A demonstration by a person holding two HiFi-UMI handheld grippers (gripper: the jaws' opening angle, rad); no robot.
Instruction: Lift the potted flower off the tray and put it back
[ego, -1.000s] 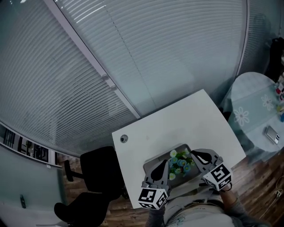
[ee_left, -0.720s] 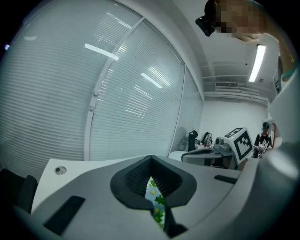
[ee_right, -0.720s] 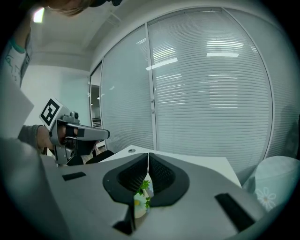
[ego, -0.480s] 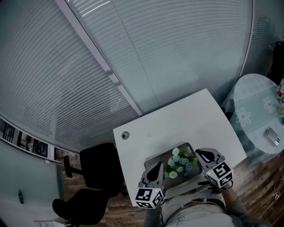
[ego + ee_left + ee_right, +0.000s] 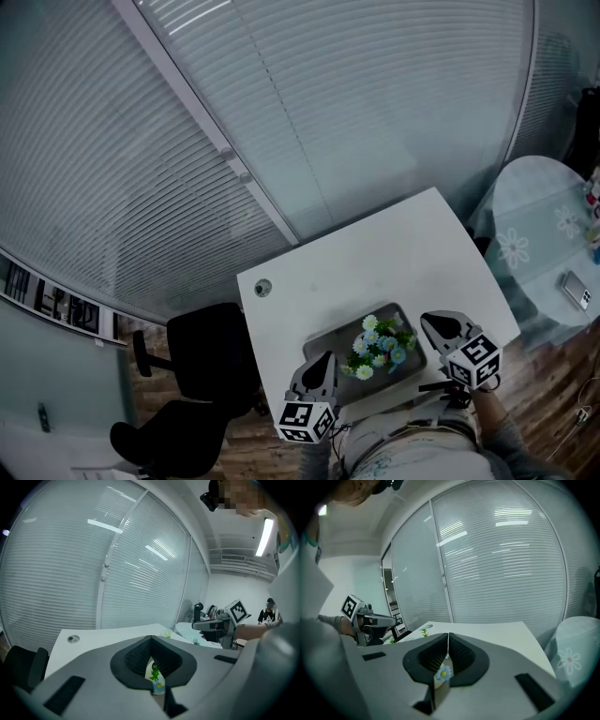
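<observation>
Since the earlier pictures both tongs had drawn back from the plant and towards the near edge of the table (image 5: pixel 375 253). The left gripper (image 5: pixel 322 360) had dropped lower in the head view, and the right gripper (image 5: pixel 434 322) had swung out to the side.

**Condition.** The potted flower (image 5: pixel 380 345) stood on the grey tray (image 5: pixel 339 334), between the two tongs and touched by neither. Both sets of jaws were pressed together with nothing held. Each gripper view showed a few petals through the opening below the closed tips, beyond the jaws and not in them.

**Risks, in my judgement:**
- If I brought the tongs in closed, they would shove the plant instead of gripping it, tipping it or skidding it across the tray.
- The blossoms hid the pot from above, so a blind approach could close on stems and petals, crushing them or letting the pot hang and drop.
- The tray lay near the table's front edge, and a sideways knock could push it towards that edge.
- With two tongs working from opposite sides, uneven pressure could twist the pot out of the hold.

**Markings.** I found no brand, label or legible writing. The left marker cube (image 5: pixel 302 422) and the right marker cube (image 5: pixel 474 360) carried only black-and-white square patterns. The items on the far wall were too small to read.
</observation>
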